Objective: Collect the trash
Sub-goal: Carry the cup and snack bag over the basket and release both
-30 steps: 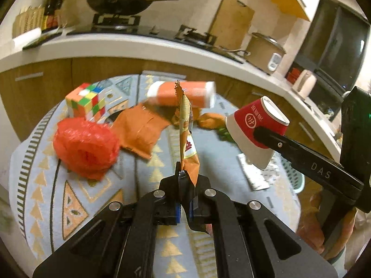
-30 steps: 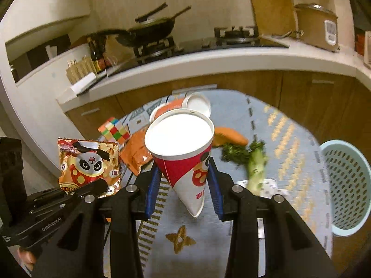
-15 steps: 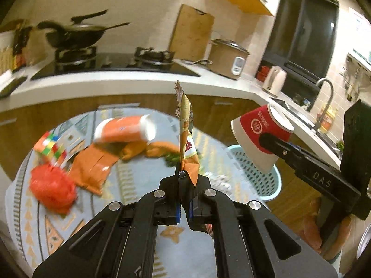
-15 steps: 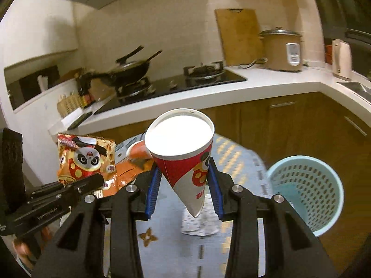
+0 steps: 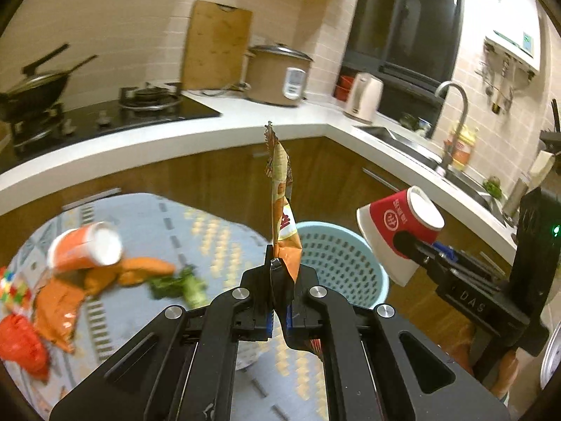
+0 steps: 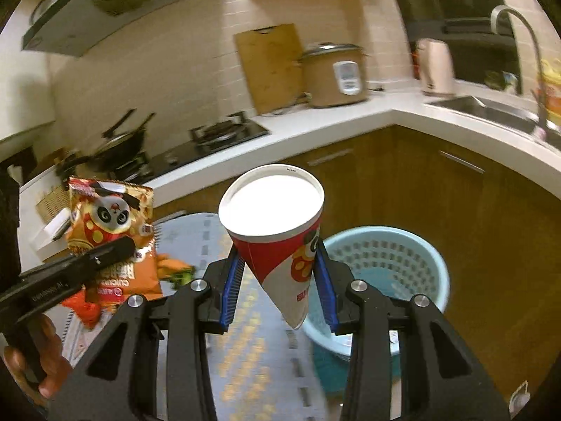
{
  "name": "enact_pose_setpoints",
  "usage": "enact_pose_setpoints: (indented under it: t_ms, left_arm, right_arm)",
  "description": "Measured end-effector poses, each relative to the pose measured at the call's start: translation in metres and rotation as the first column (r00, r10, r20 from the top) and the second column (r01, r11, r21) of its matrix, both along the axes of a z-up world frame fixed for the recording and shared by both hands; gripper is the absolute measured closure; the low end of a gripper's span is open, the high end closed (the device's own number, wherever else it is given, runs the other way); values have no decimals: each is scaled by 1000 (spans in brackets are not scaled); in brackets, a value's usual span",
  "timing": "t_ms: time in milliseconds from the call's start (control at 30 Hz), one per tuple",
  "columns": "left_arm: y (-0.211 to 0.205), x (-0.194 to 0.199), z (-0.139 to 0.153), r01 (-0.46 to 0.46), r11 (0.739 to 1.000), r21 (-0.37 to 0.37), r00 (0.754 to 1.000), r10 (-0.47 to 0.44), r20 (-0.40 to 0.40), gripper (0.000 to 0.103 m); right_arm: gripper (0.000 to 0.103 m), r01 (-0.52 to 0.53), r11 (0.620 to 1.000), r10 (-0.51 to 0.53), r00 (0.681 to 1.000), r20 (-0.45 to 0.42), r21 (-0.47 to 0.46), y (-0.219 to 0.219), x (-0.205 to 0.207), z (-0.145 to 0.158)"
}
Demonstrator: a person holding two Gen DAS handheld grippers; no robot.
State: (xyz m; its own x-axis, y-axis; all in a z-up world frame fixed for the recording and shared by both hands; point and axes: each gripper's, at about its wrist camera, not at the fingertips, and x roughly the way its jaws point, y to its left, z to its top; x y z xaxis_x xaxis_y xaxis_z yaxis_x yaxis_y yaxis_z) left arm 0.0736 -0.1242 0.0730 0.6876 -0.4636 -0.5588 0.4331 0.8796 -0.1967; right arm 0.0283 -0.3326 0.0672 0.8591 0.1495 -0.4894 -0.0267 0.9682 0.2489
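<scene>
Left gripper (image 5: 278,301) clenched on snack wrapper (image 5: 280,189); right gripper (image 6: 280,294) grasping paper cup (image 6: 277,231), both near blue basket (image 6: 417,266).

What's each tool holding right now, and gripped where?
Left tool pinches the panda snack wrapper by its bottom edge. Right tool clamps the red-and-white paper cup across its crushed lower body, rim up.

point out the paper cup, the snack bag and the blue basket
paper cup (image 6: 280,245), right wrist view, on its red side wall
snack bag (image 6: 112,217), right wrist view, on the panda print
blue basket (image 5: 350,266), left wrist view, on its perforated inner wall
</scene>
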Motion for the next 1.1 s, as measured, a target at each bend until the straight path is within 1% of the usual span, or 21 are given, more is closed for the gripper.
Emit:
enact_pose_setpoints:
  t_ms: [67,233,333,500,600,733,833,933,1100]
  left_arm:
    - [-15,8,-5,19,1000,3,1000,-18,-21,101]
    - [-50,36,-29,67,998,19,994,-65,-86,101]
    - [-69,49,-43,89,996,27,990,-86,-115,101]
    - [-97,80,-76,128,992,14,970,-122,-212,101]
    - [-112,93,-96,154,988,10,956,-146,-254,101]
    - [-131,102,-119,183,983,36,944,-165,-285,101]
    - [-140,107,-136,197,979,42,933,-174,-315,101]
    - [-145,111,-145,201,979,43,927,-176,-332,100]
    - [-147,115,-157,210,976,58,918,-176,-356,97]
  right_arm:
    - [68,30,1000,-30,999,-21,8,-14,3,-8]
    - [68,117,993,-115,989,-97,15,-51,13,-40]
    - [68,144,989,-138,980,-144,33,-66,23,-60]
    - [68,162,984,-142,966,-215,78,-86,42,-93]
    - [68,175,981,-148,956,-251,86,-92,52,-110]
    - [67,188,980,-160,943,-293,70,-96,63,-129]
    - [67,191,979,-157,932,-325,76,-97,70,-142]
    - [67,199,977,-160,925,-344,80,-99,73,-153]
    - [66,208,976,-169,917,-361,70,-99,77,-161]
